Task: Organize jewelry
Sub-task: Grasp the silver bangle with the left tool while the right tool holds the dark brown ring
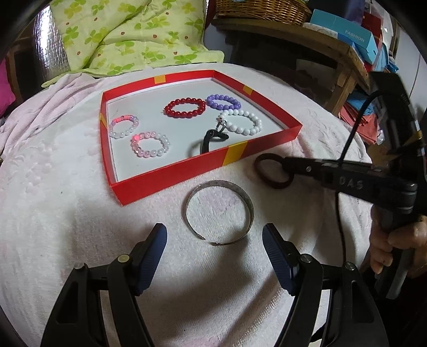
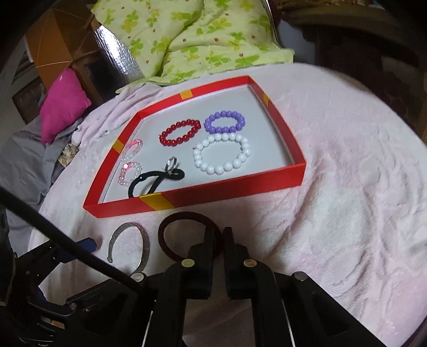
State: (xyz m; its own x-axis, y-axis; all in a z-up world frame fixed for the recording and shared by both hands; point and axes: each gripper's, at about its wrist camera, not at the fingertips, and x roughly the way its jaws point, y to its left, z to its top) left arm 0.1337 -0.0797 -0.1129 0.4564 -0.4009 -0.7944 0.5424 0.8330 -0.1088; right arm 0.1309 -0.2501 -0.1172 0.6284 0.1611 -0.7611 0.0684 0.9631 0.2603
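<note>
Jaws of my right gripper (image 2: 218, 240) pinch what looks like a dark hair tie (image 2: 186, 232); my left gripper (image 1: 214, 248) stands spread around the silver bangle (image 1: 218, 213).

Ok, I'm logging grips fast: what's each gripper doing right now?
Left gripper: open, holding nothing, its jaws either side of the silver cuff bracelet.
Right gripper: shut on the dark red hair tie.

— What sort of place?
— A home, a bedroom by the look. Pink blanket (image 2: 333, 173) spread over a bed, green quilt (image 1: 120, 34) heaped behind, magenta cushion (image 2: 64, 104) alongside.
— Anything more?
— Wicker basket (image 1: 261, 9) and boxes (image 1: 344, 32) on a wooden shelf.
</note>
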